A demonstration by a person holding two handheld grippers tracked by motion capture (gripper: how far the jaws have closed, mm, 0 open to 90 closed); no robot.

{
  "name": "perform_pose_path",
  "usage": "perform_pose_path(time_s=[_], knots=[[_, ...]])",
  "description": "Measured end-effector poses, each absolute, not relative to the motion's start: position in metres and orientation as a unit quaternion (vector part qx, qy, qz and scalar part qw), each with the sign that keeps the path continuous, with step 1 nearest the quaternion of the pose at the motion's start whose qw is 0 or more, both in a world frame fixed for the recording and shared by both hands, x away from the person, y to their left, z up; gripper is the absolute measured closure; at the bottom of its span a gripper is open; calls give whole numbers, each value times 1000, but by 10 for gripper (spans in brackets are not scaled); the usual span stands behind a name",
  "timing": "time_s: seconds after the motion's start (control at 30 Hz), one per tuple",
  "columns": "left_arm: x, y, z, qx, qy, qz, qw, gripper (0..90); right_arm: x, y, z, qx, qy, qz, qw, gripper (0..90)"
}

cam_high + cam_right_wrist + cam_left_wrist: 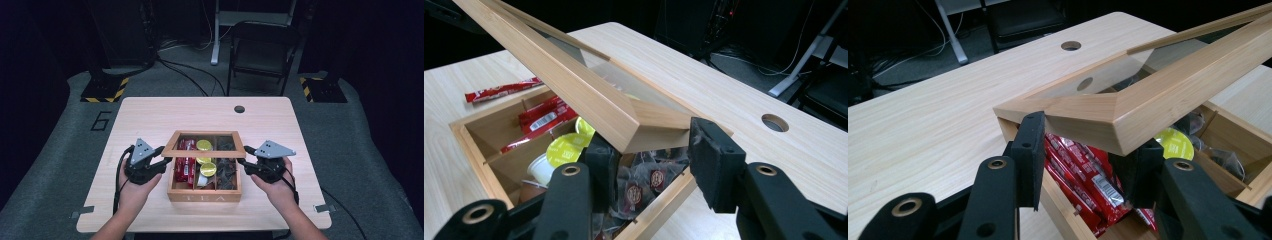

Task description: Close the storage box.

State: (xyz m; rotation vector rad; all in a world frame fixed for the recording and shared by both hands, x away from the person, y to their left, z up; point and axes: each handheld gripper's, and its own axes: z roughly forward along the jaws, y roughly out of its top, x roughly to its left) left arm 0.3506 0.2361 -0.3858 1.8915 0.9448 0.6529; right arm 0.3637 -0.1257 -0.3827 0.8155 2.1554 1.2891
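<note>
From above, a wooden tea box [204, 192] sits mid-surface [150, 112], its glass lid [202, 145] raised between left tongs [159, 159] and right tongs [245, 161]; each gripper view shows its own tongs [1083, 150] [651, 150] grasping a near lid corner above red packets [1083, 170].

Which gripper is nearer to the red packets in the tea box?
Left. The left gripper holds the lid just above the red packets; the right gripper holds the lid's far side, by the dark bags.
</note>
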Motion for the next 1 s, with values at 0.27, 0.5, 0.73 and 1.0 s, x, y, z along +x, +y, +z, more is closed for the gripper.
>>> perform_pose_path(time_s=[0.27,0.5,0.73,1.0], knots=[[341,238,-399,767,382,256,446,612,353,-128,-397,299,789,476,248,572],[335,238,-411,770,377,263,443,612,344,-129,-408,303,791,472,244,585],[330,238,-422,776,376,256,436,609,338,-129,-417,302,800,461,237,585],[325,240,-431,774,376,252,442,595,330,-133,-422,299,807,461,216,623]])
